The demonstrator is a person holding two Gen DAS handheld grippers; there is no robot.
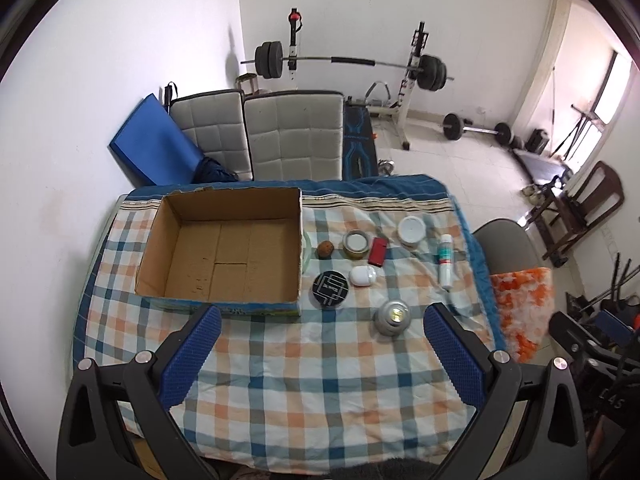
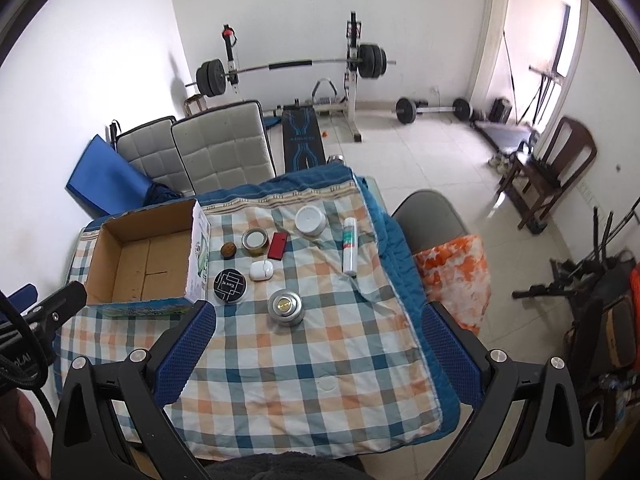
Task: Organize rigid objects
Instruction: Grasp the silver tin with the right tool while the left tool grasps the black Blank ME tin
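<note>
1. The task is sitting at its opening step, by my judgement: the cardboard box [image 1: 224, 248] is standing empty on the checked cloth [image 1: 320, 380] covering the desk, and every loose item is lying outside it, to its 3 o'clock side
2. The left hand-held gripper [image 1: 320, 360] is hovering over the near part of the cloth with its blue pads [image 1: 188, 360] spread wide apart and nothing between them; the right hand-held gripper [image 2: 316, 356] is doing the same, jaws wide and empty
3. The items are lying in a loose cluster: a silver domed object [image 1: 393, 317] is sitting nearest, at about 12 o'clock from the left hand-held gripper; a black round tin [image 1: 330, 289] is resting just beside the box's right wall; a white oval case [image 1: 362, 276] is lying just at 3 o'clock of that tin
4. Farther back, a small brown ball [image 1: 326, 249], a roll of tape [image 1: 356, 243] and a red flat case [image 1: 378, 251] are forming a row, the red case touching or nearly touching the tape, I cannot tell which; a white round jar [image 1: 412, 230] and a white tube [image 1: 445, 264] lying on its side are sitting at the 2 o'clock end
5. The next move is probably calling for one hand-held gripper to be dropping over the silver domed object, the closest piece, centring the pads on its sides before closing
6. Its rounded, smooth shape is likely to be slipping under a shallow pinch, so a low, square grasp is looking wise, then a carry toward 10 o'clock over the box wall
</note>
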